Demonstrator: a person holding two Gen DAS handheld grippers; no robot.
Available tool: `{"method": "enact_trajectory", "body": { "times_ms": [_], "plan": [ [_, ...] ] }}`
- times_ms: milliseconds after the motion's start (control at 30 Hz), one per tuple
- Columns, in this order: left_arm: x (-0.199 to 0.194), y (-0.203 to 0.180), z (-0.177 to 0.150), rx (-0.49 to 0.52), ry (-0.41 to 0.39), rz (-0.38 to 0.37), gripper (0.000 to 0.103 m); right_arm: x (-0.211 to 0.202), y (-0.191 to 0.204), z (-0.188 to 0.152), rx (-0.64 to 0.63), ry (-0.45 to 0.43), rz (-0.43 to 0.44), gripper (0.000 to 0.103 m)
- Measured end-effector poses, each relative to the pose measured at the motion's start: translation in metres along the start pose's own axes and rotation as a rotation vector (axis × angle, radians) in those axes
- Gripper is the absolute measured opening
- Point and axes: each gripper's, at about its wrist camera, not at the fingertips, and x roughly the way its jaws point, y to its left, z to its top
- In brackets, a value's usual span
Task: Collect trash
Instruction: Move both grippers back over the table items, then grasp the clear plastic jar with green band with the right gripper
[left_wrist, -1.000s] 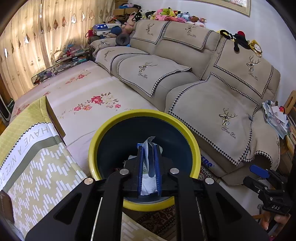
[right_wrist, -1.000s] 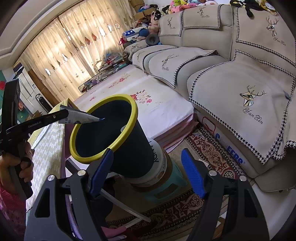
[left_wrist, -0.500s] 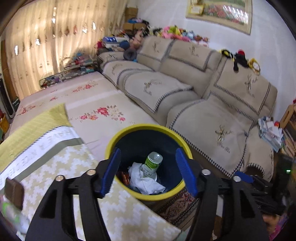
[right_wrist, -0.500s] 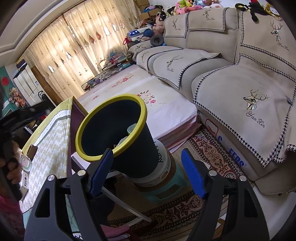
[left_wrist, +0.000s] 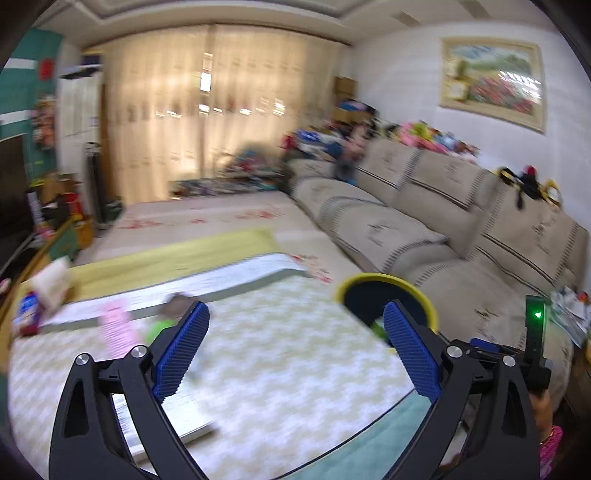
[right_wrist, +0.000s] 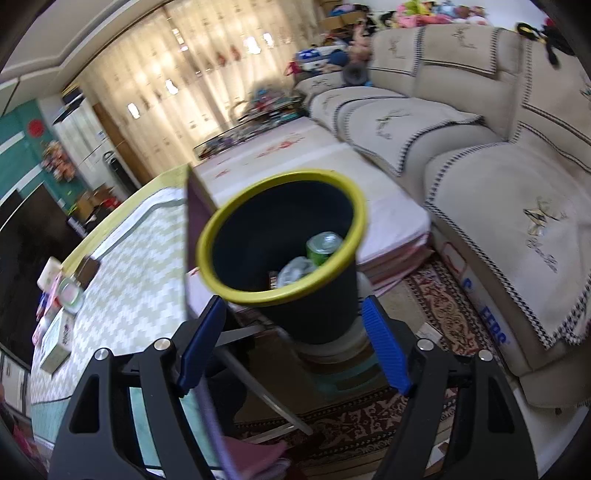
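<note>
The dark bin with a yellow rim (right_wrist: 258, 291) stands beside the table on a stool. A green can (right_wrist: 323, 247) and crumpled white paper (right_wrist: 295, 269) lie inside it. My right gripper (right_wrist: 291, 343) is open and empty, just in front of the bin. My left gripper (left_wrist: 291, 350) is open and empty above the patterned tablecloth (left_wrist: 258, 369); the bin (left_wrist: 384, 288) is past its right finger. On the blurred table lie a pink packet (left_wrist: 118, 328), a green item (left_wrist: 159, 328) and a flat white paper (left_wrist: 192, 413).
A long beige sofa (left_wrist: 443, 229) runs along the right; it also shows in the right wrist view (right_wrist: 480, 147). A floral covered platform (right_wrist: 314, 162) lies behind the bin. Small items and a box (right_wrist: 55, 350) sit on the table's left. A patterned rug (right_wrist: 443, 310) covers the floor.
My left gripper let the paper drop into the bin, opened, and swung back left over the table. The right gripper moved closer to the bin and now looks into it.
</note>
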Motion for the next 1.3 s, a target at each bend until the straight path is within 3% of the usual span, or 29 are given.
{"method": "enact_trajectory", "body": {
  "times_ms": [300,500,733,867,967,1300],
  "plan": [
    [-0.082,0.09,-0.04,-0.129,-0.028,0.16,0.097,0.01,0.095,0.002,-0.177,0.039,0.135,0.072],
    [-0.101,0.125,-0.06,-0.211,-0.025,0.189,0.098,0.014,0.179,0.005,-0.34,0.063,0.261,0.072],
    [-0.101,0.136,-0.069,-0.232,-0.025,0.223,0.098,0.041,0.273,0.006,-0.522,0.129,0.394,0.072],
    [-0.098,0.149,-0.075,-0.273,-0.015,0.226,0.098,0.065,0.304,0.003,-0.593,0.179,0.428,0.072],
    [-0.096,0.159,-0.08,-0.298,-0.006,0.229,0.098,0.084,0.321,0.002,-0.641,0.194,0.405,0.072],
    [-0.081,0.174,-0.09,-0.333,0.022,0.224,0.098,0.125,0.347,0.001,-0.697,0.252,0.405,0.072]
  ]
}}
